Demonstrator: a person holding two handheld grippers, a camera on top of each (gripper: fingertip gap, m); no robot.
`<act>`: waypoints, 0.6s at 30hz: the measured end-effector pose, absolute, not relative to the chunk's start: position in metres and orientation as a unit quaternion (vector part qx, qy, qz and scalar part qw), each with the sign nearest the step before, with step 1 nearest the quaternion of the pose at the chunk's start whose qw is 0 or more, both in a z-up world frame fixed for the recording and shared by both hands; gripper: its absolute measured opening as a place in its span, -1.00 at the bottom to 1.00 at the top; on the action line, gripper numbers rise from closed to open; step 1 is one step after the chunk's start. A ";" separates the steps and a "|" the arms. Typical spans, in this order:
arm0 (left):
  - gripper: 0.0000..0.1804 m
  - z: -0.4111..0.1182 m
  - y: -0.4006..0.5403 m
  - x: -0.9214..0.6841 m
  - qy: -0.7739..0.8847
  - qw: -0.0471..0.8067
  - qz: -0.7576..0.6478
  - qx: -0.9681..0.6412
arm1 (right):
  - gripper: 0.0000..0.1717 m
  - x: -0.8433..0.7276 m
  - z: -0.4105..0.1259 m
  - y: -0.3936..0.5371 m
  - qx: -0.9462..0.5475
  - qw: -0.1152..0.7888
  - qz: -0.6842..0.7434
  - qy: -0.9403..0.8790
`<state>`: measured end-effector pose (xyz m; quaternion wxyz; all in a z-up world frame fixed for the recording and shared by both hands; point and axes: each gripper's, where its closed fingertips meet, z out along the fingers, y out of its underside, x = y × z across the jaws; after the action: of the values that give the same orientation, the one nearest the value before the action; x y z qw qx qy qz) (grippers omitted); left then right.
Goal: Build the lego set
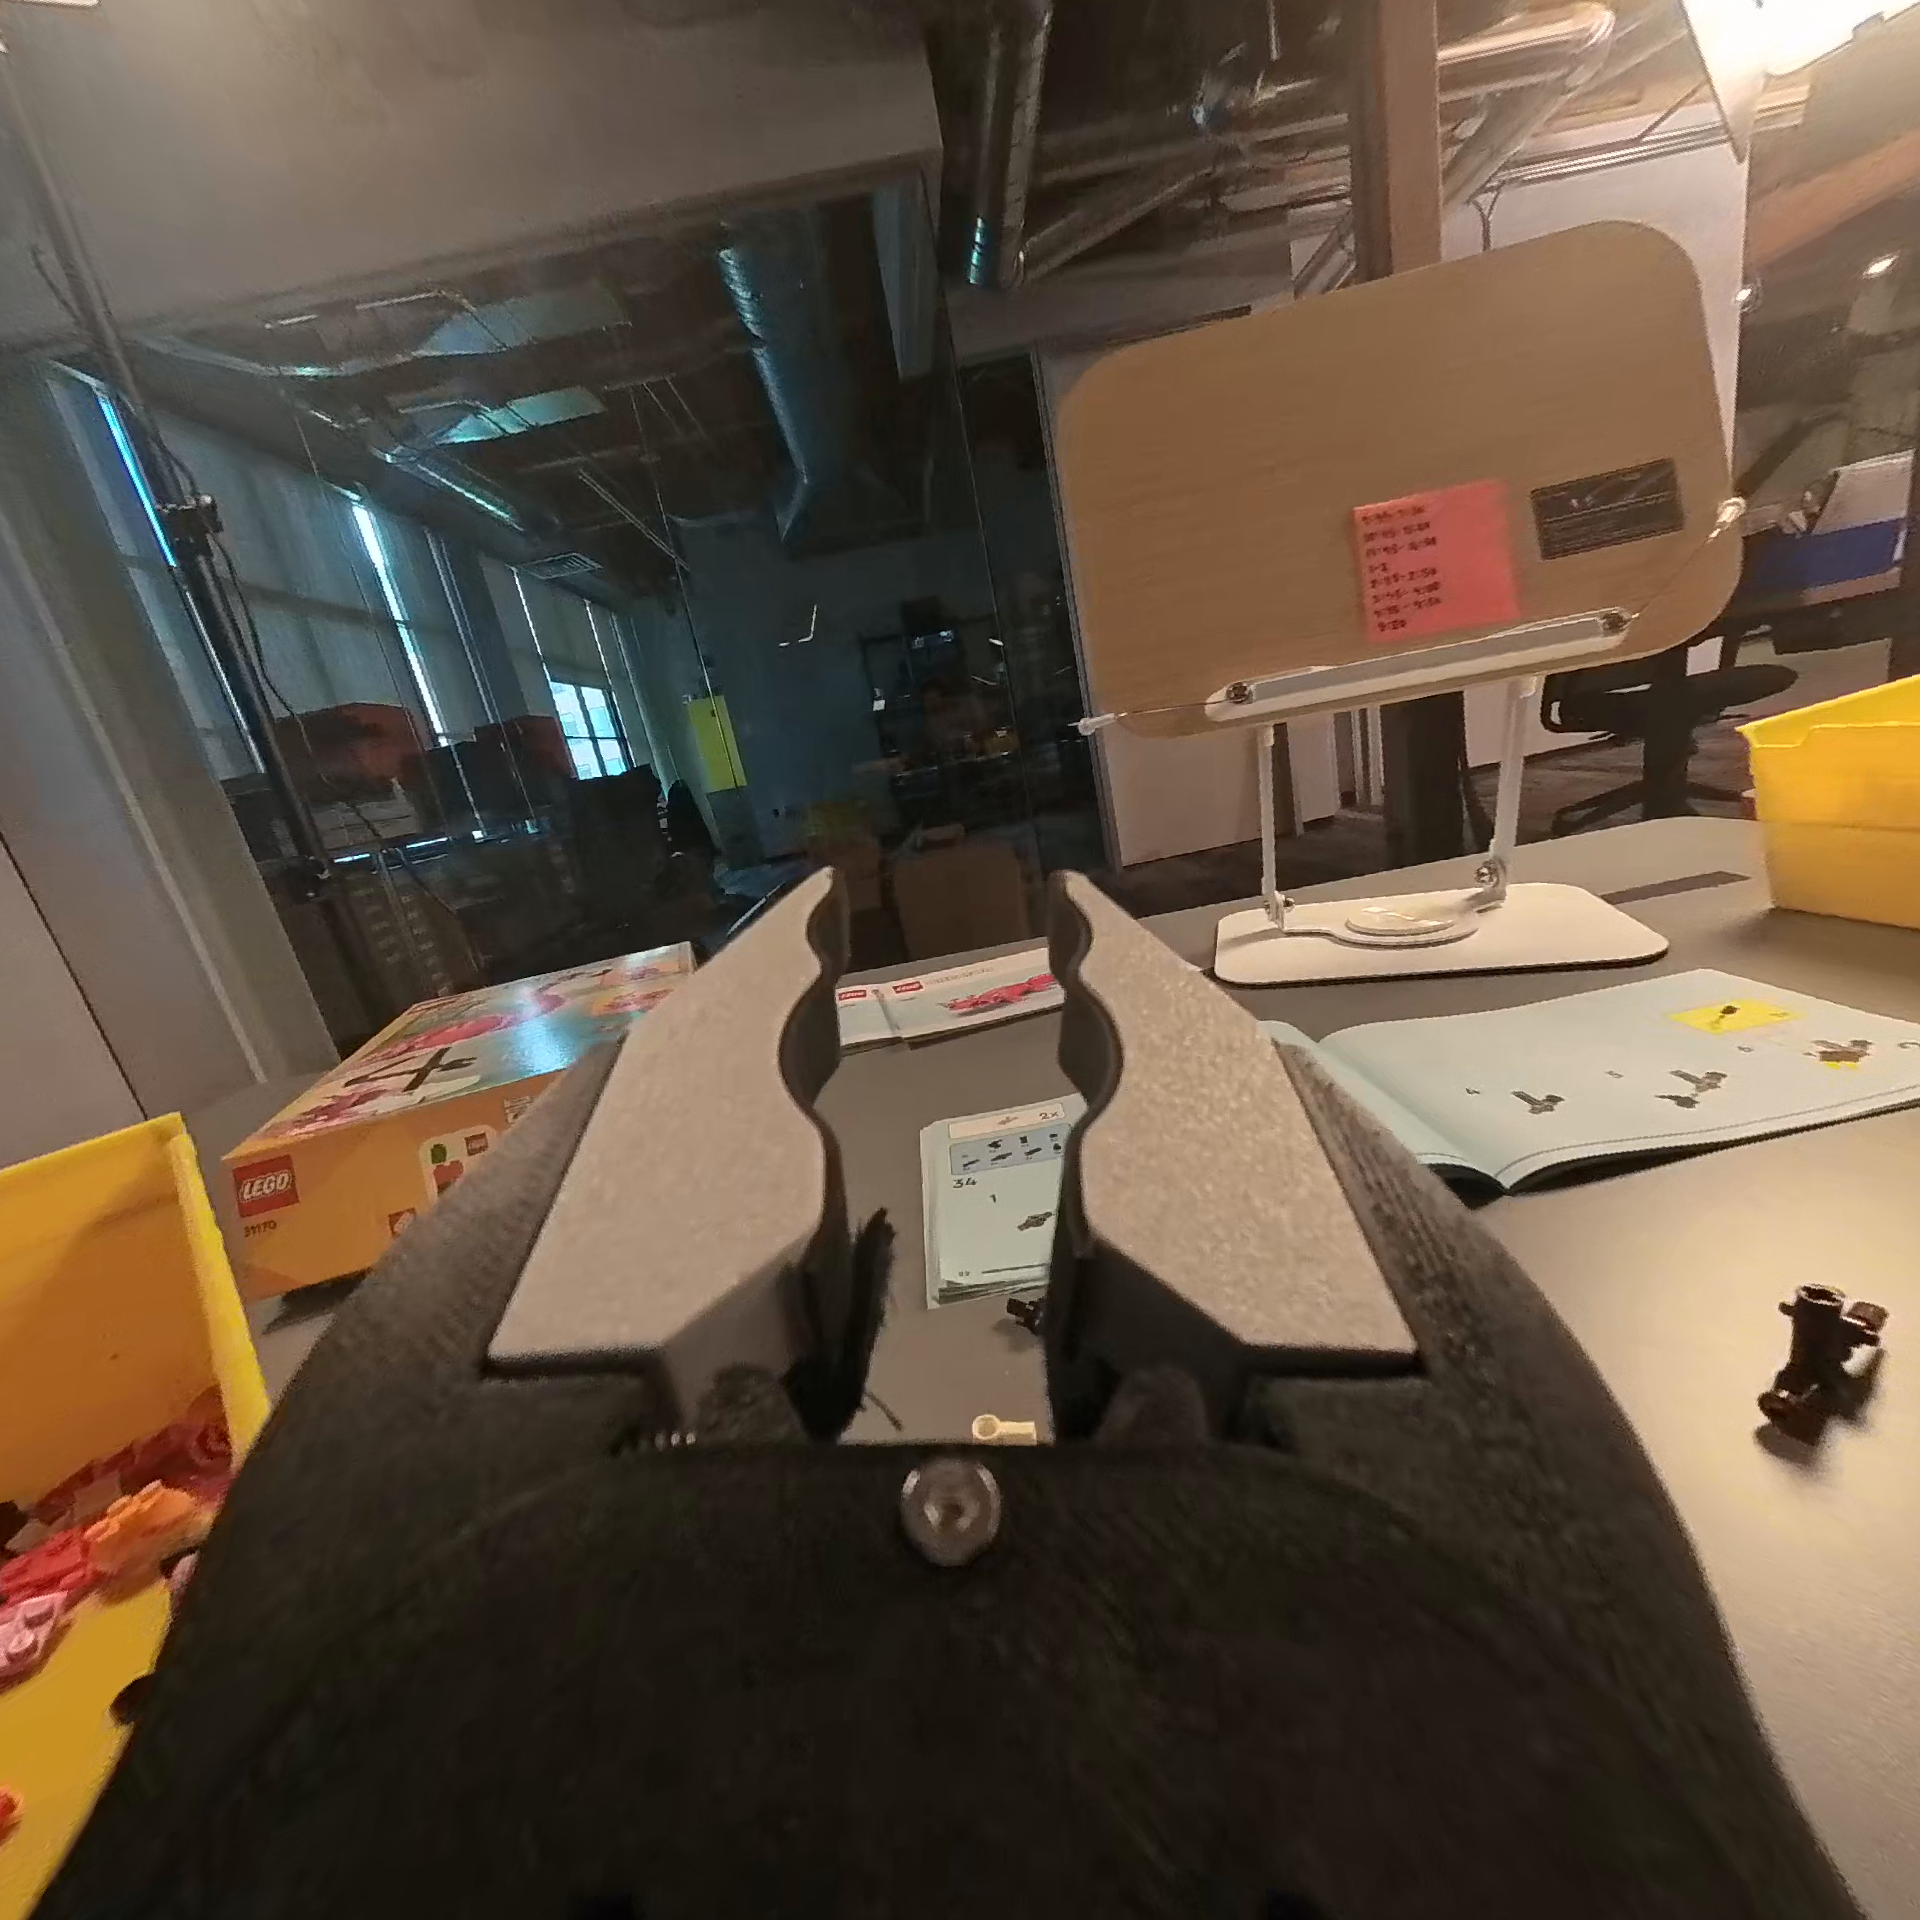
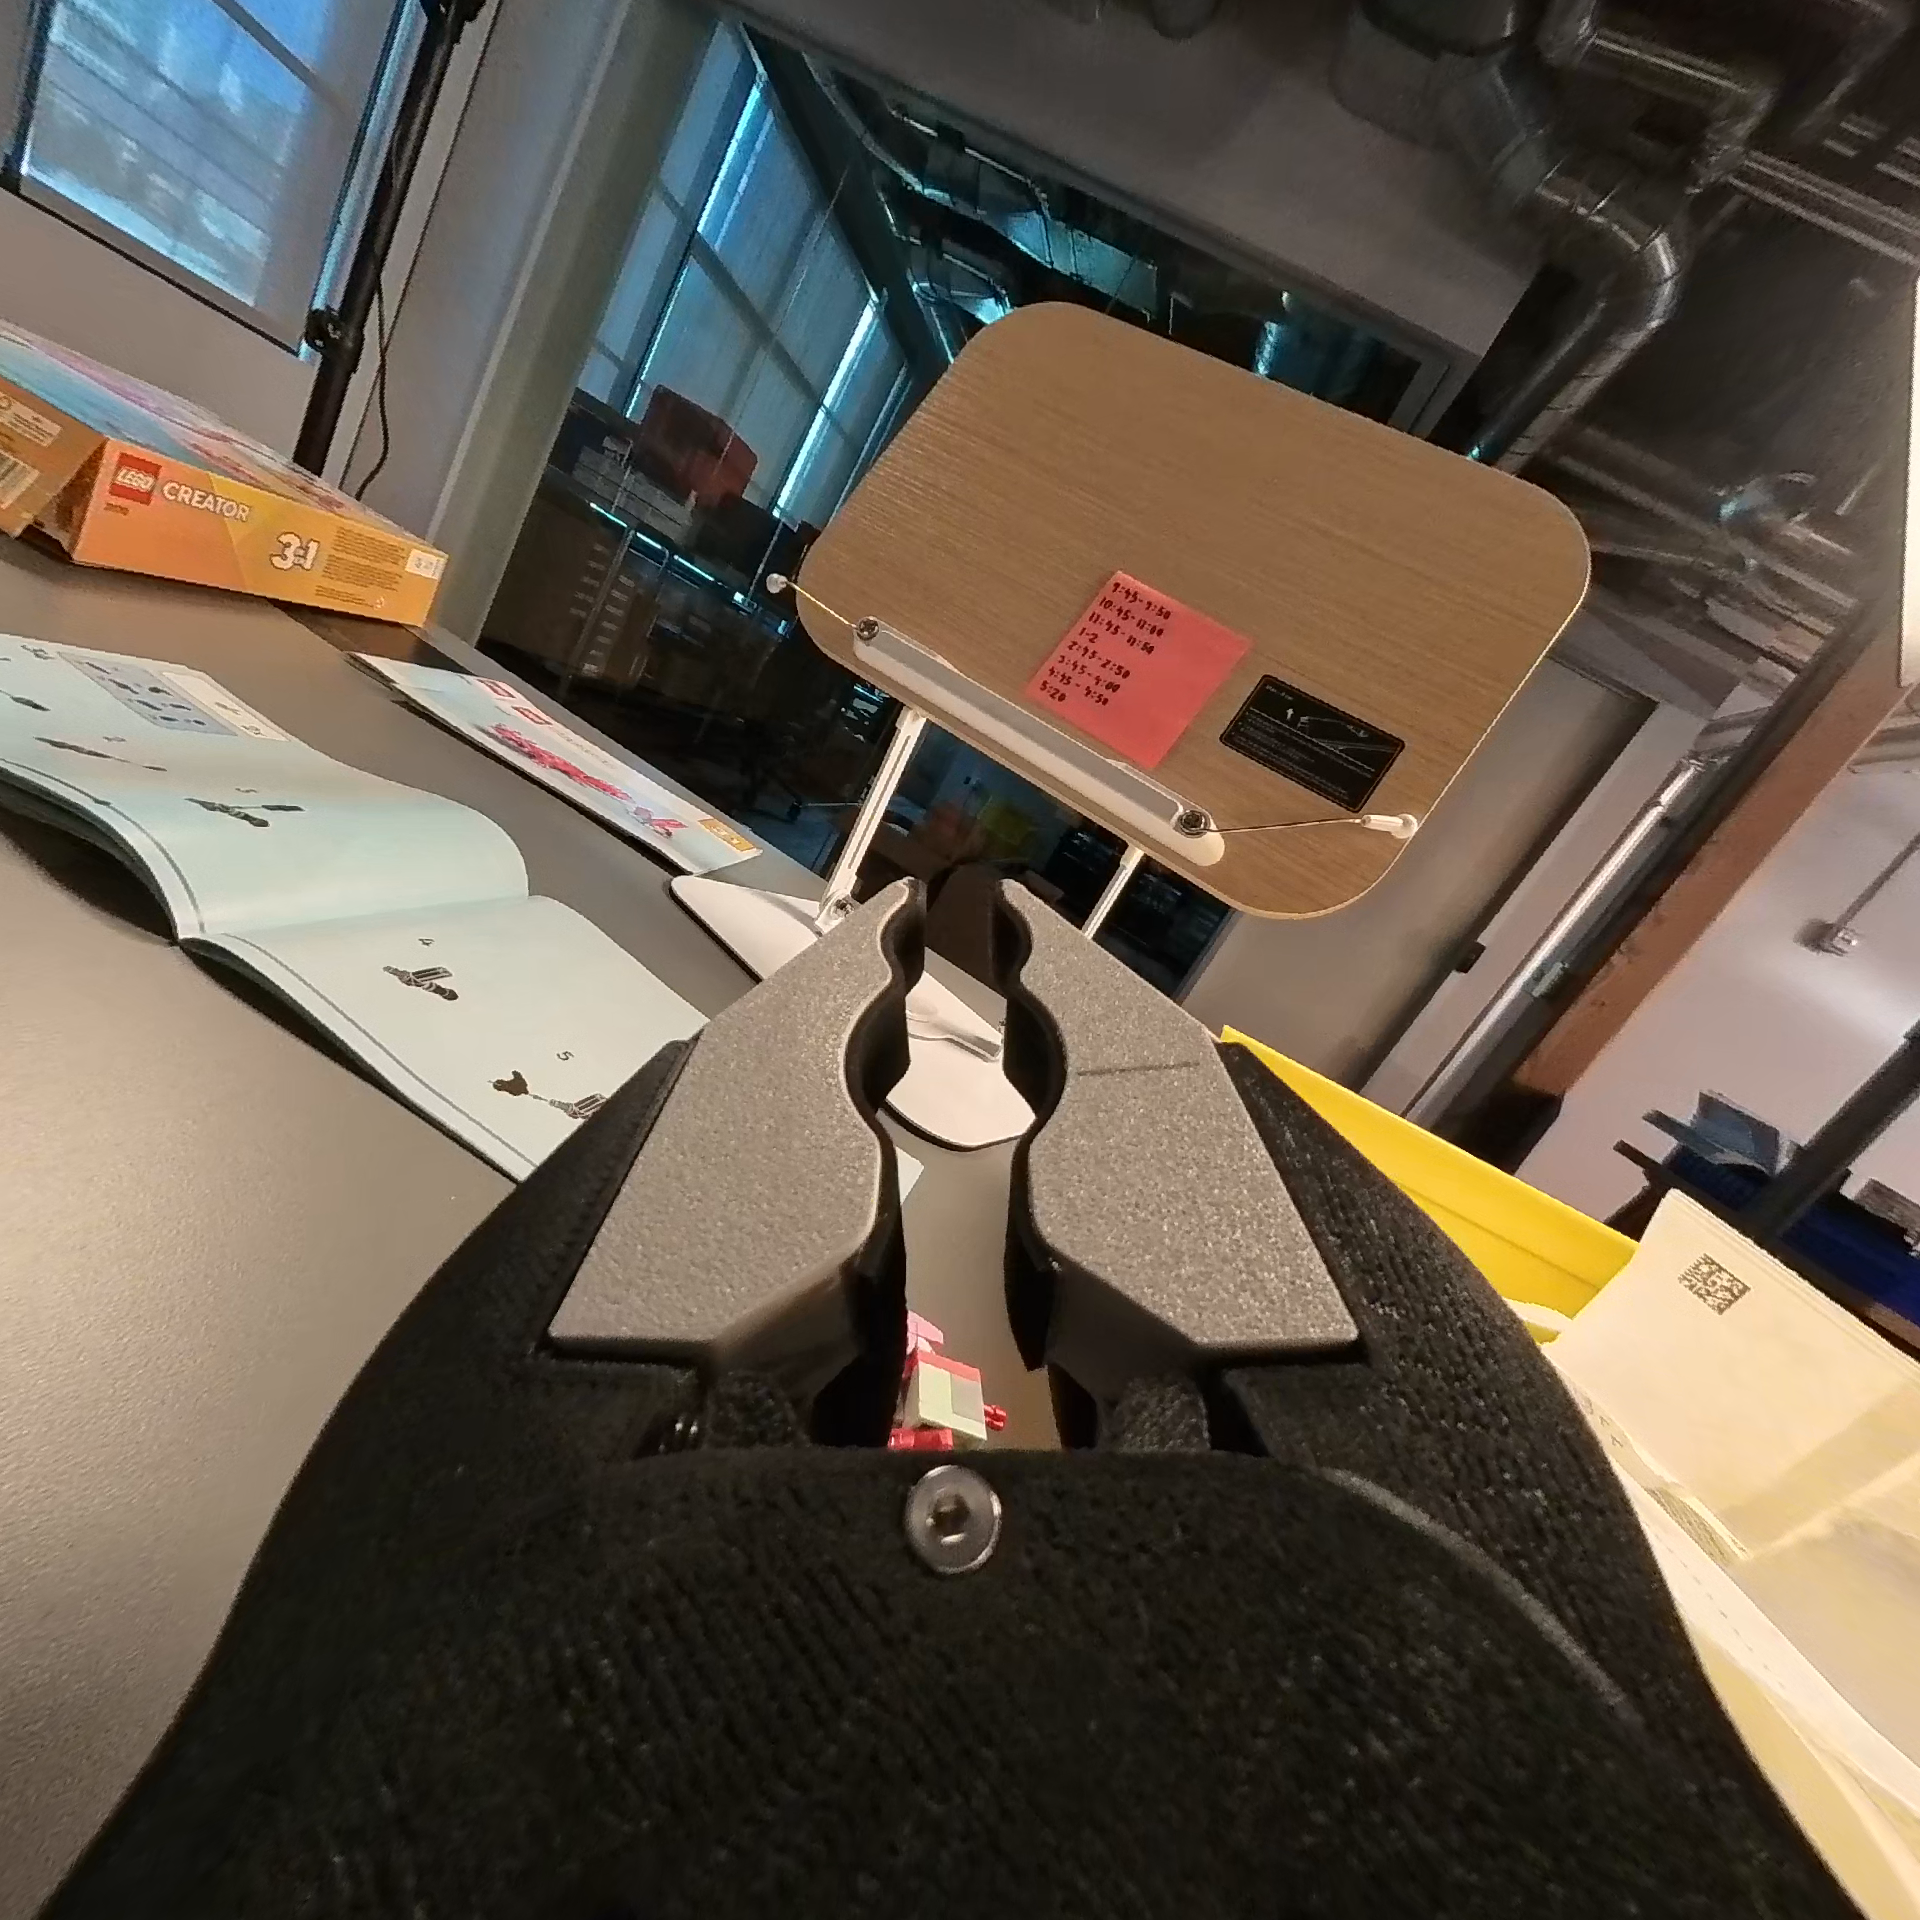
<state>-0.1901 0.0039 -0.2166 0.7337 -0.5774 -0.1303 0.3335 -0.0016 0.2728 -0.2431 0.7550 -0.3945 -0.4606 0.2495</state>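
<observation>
Glass walls and bare ceiling ducts are standing behind a dark grey surface (image 1: 1621, 1351) that is carrying everything. Landmark for all places is the wooden book stand (image 1: 1382, 468) with its white base, which is bearing a pink note (image 1: 1432, 561) and a black label.

Left tool (image 1: 945, 904) is hanging above the surface, level and pointing toward the glass wall, left of the stand. Its grey fingers (image 1: 727, 1039) are standing wide apart, with nothing between them. Under the gap a small pale-blue leaflet (image 1: 987, 1205) is lying, and farther toward the wall a closed booklet (image 1: 945, 1003). In front of the stand an open instruction book (image 1: 1621, 1081) is lying flat. A small black piece (image 1: 1813, 1361) is resting on the surface nearer to the camera than this book. Far left of the stand are an orange box (image 1: 416, 1132) and a yellow bin (image 1: 94, 1340) with red and pink bricks.

Right tool (image 2: 961, 904) is rolled to one side and tilted upward, pointing at the foot of the stand. Its fingers (image 2: 810, 1039) are standing narrow, a thin slit between the tips, and nothing is pinched there. Beneath its body a small pink and green brick model (image 2: 935, 1403) is showing; whether the tool is touching it, I cannot tell. Right of the stand another yellow bin (image 2: 1455, 1174) is standing.
</observation>
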 end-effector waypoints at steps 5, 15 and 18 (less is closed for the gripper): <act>-0.59 -0.217 0.004 -0.191 -0.133 0.737 0.326 -0.577 | -0.89 -0.002 -0.243 0.273 -0.394 0.755 0.249 -0.461; -0.59 -0.217 0.005 -0.190 -0.132 0.738 0.322 -0.579 | -0.89 -0.002 -0.244 0.273 -0.395 0.754 0.248 -0.462; -0.59 -0.217 0.005 -0.190 -0.131 0.738 0.321 -0.579 | -0.89 -0.002 -0.244 0.273 -0.395 0.754 0.249 -0.462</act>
<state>-0.1903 0.0048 -0.2174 0.7376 -0.5791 -0.1314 0.3214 -0.0018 0.2732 -0.2439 0.7537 -0.3954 -0.4621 0.2491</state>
